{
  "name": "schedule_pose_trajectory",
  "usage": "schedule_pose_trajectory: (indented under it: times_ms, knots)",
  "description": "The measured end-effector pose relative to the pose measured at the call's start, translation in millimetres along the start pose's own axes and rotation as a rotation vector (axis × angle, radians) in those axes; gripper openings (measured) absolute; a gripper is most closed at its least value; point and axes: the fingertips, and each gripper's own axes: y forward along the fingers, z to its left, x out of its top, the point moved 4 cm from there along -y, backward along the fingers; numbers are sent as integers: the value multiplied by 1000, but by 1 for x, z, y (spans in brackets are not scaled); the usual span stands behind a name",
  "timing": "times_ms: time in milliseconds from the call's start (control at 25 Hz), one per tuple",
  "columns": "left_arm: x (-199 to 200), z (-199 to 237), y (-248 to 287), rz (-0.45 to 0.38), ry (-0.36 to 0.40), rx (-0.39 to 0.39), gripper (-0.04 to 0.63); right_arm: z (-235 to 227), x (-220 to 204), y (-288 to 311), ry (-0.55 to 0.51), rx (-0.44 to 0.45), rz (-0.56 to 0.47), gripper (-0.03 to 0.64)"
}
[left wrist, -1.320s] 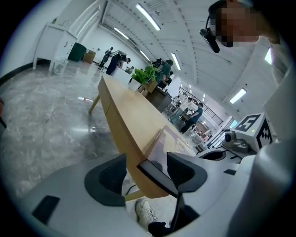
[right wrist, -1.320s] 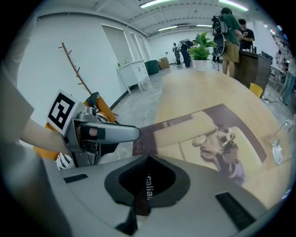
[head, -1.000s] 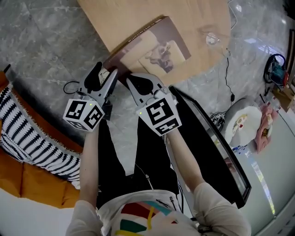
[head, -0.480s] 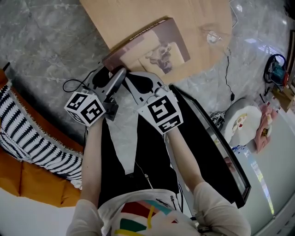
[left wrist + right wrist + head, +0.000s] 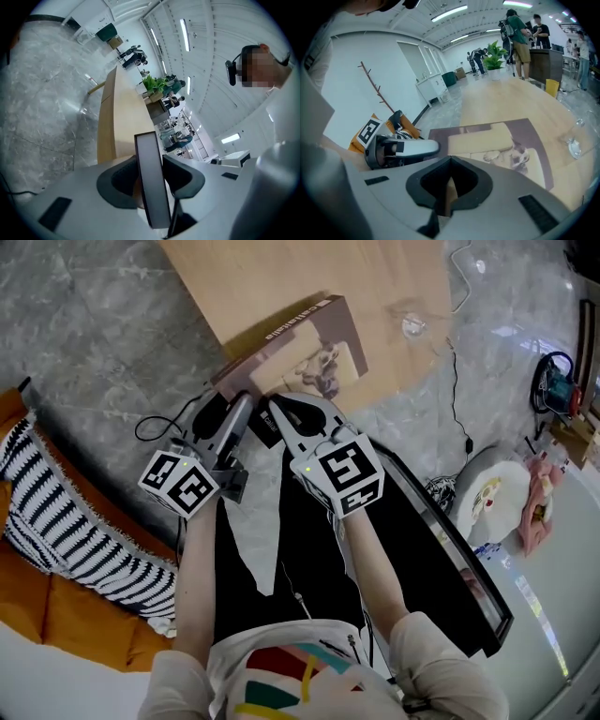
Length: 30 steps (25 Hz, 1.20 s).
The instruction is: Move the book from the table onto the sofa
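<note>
At the table (image 5: 281,277) edge, the left gripper (image 5: 232,399) has just closed its jaws on the book (image 5: 309,352). The right gripper's (image 5: 274,407) jaws, nearly together, seem to pinch its cover. The carry to the sofa (image 5: 47,606) remains.

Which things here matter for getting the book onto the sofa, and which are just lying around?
For the job:
- book
- table that it lies on
- orange sofa

Lying about:
- glass on the table
- striped cushion
- cable on the floor
- potted plant
</note>
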Motion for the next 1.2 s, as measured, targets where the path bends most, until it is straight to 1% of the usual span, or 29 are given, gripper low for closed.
schedule_pose_trajectory:
  times_ms: [80,120,240,320,400,520,600,720,840,960,1040,1120,1200]
  knots:
    - [15,-16,-6,-42,-24,-18,163,0,14,-15,20,-18,-33,14]
    - [23,-24,-7,-48,-22,-20,158,0,23,-22,26,-26,-47,14]
    - [40,-53,-13,-6,51,6,154,7,46,-49,28,-50,-68,14]
    - [54,-76,-21,-3,78,0,153,19,62,-69,19,-65,-88,14]
    - [79,-98,-24,-36,105,-31,153,29,85,-83,3,-85,-132,14]
    - [135,-136,-20,-82,208,-84,153,38,128,-99,-11,-108,-234,14]
    - [161,-173,-31,-110,264,-110,153,54,150,-124,0,-102,-290,14]
    - [174,-240,-68,-167,315,-132,153,88,163,-183,-15,-104,-348,14]
    - [196,-298,-98,-260,373,-178,153,109,183,-230,-72,-149,-432,14]
    - [235,-343,-116,-345,451,-234,153,121,220,-261,-117,-203,-556,14]
    - [249,-364,-125,-369,493,-258,153,129,234,-279,-137,-230,-622,14]
    - [254,-375,-130,-379,511,-286,154,133,236,-294,-150,-270,-664,14]
    - [256,-378,-129,-394,481,-328,154,131,229,-306,-147,-317,-687,14]
